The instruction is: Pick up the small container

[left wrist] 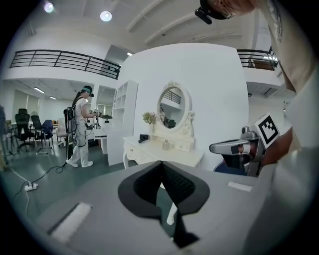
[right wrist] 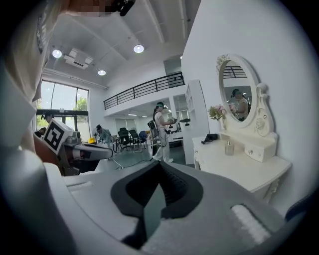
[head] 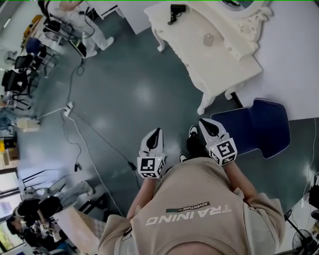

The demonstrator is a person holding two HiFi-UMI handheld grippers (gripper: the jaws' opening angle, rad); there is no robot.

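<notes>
The small container [head: 208, 39], a clear little bottle, stands on the white dressing table [head: 219, 64] well ahead of me. It also shows in the left gripper view [left wrist: 165, 144] and in the right gripper view [right wrist: 229, 147], below the oval mirror. Both grippers hang over the floor in front of my body, far short of the table. My left gripper [head: 155, 133] has its jaws shut together with nothing between them [left wrist: 161, 163]. My right gripper [head: 207, 124] is likewise shut and holds nothing [right wrist: 159, 164].
A blue chair [head: 259, 127] stands right of the table's near leg. A black device [head: 175, 11] lies at the table's far end. Cables [head: 75, 139] and a power strip [head: 68, 107] cross the floor at left. A person in white [head: 82, 22] stands at the back left.
</notes>
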